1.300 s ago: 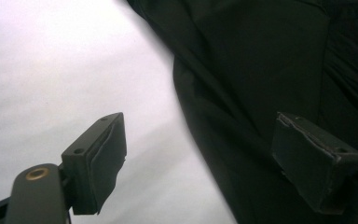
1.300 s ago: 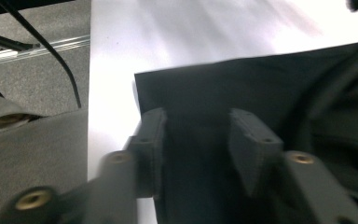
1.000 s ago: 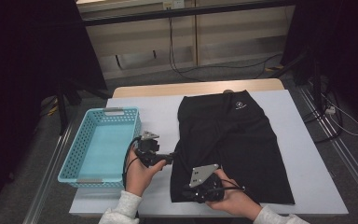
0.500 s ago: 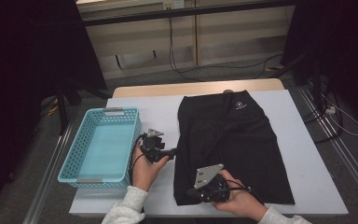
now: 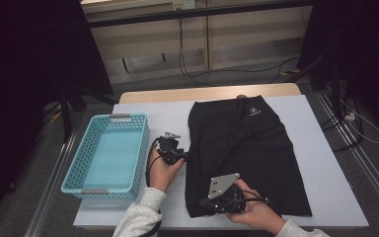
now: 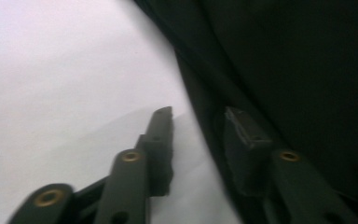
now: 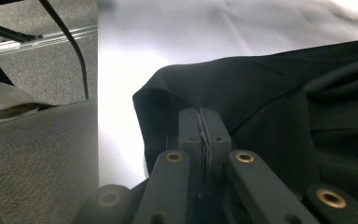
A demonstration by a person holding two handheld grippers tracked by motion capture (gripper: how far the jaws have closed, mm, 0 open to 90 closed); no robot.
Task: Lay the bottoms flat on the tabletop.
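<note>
While our left gripper [image 5: 183,156] has slid to the black shorts' [image 5: 256,158] left edge, jaws narrowing astride the hem without pinching yet, our right gripper [image 5: 205,202] stays clamped on the near corner; both ends look almost ready for folding.

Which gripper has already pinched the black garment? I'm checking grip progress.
The right gripper, shut on the garment's near corner; the left gripper's jaws, just closing, straddle its edge.
</note>
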